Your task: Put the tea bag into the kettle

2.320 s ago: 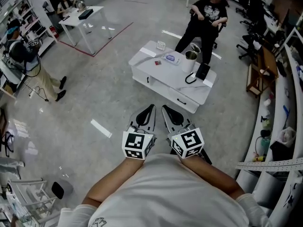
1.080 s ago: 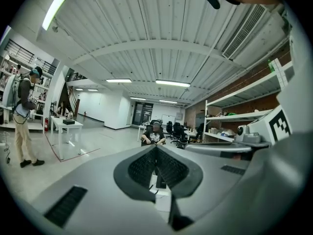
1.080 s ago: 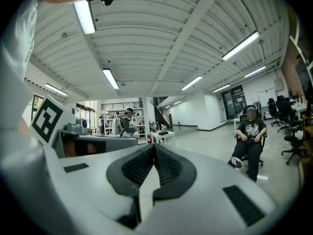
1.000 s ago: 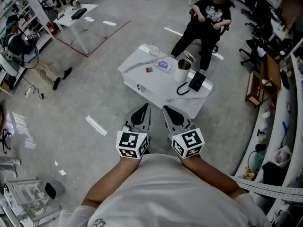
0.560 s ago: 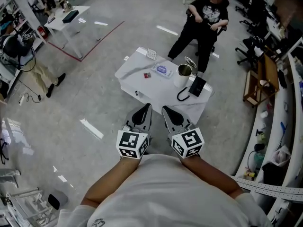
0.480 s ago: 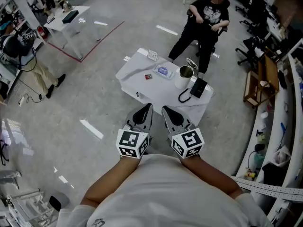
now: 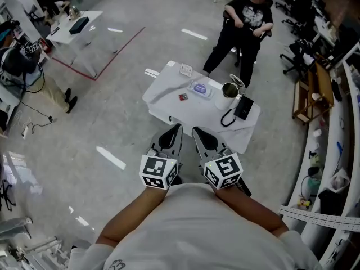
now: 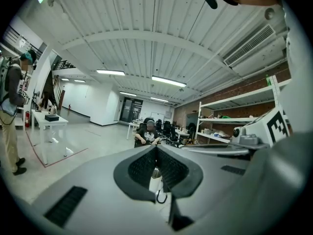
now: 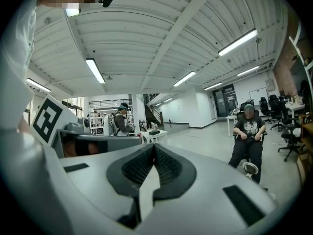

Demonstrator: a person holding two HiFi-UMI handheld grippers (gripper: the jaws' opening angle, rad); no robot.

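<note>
Across the workshop floor the desk (image 7: 163,90) stands well ahead, kettle (image 7: 229,93) and tea bag (image 7: 182,97) untouched, while my left gripper (image 7: 176,129) and right gripper (image 7: 198,131) sit closed, empty.

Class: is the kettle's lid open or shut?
Open: the kettle shows its round mouth, with the lid tipped back beside it.

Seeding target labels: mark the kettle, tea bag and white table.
kettle (image 7: 229,90), head view, steel body.
tea bag (image 7: 182,97), head view, middle of red packet.
white table (image 7: 197,110), head view, bare top.
</note>
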